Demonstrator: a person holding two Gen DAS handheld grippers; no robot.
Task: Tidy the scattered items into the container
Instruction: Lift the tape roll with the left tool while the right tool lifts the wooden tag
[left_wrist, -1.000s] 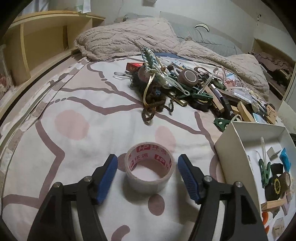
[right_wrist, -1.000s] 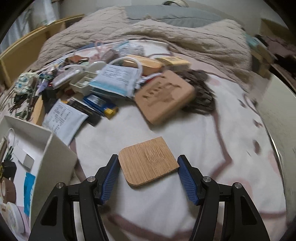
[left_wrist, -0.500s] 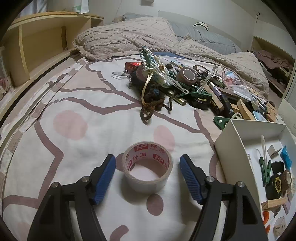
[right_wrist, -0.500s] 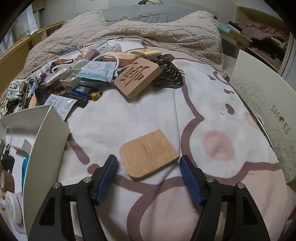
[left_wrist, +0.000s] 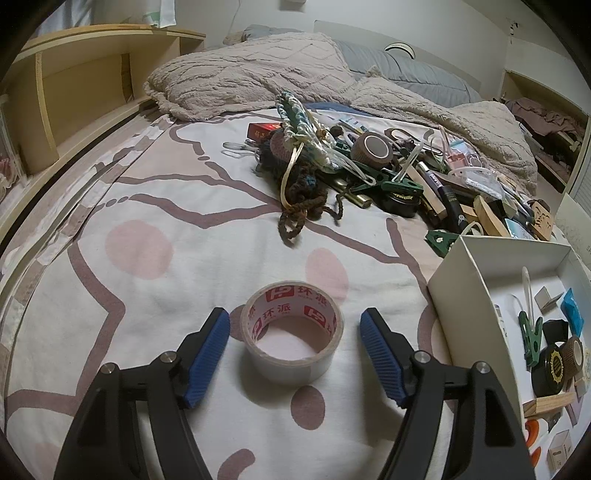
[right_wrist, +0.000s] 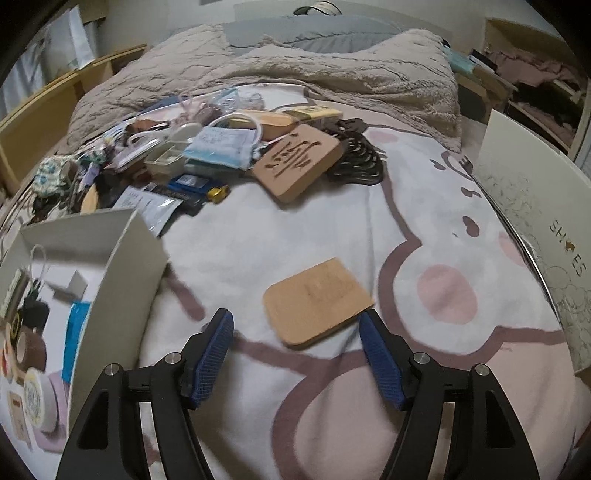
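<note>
A roll of clear tape with red print (left_wrist: 295, 301) lies flat on the bedsheet. My left gripper (left_wrist: 295, 317) straddles it, open, with a gap at each blue pad. The white box (left_wrist: 461, 295) stands to its right and holds several small items. In the right wrist view a plain wooden coaster (right_wrist: 317, 301) lies on the sheet between the fingers of my right gripper (right_wrist: 295, 316). That gripper is open; the coaster's corner sits close to the right pad, far from the left one. The box (right_wrist: 118, 277) is at that gripper's left.
A heap of scattered items (left_wrist: 369, 166) lies further up the bed, with a carved wooden coaster (right_wrist: 299, 162) at its right end. A fluffy blanket (left_wrist: 258, 74) lies behind it. A wooden shelf (left_wrist: 74, 92) runs along the left; a shoe-box lid (right_wrist: 535, 221) leans at the right edge.
Both grippers' jaws have spread a little wider. The right gripper has shifted, so the plain coaster now sits off-centre toward its right finger. The tape roll has not moved.
</note>
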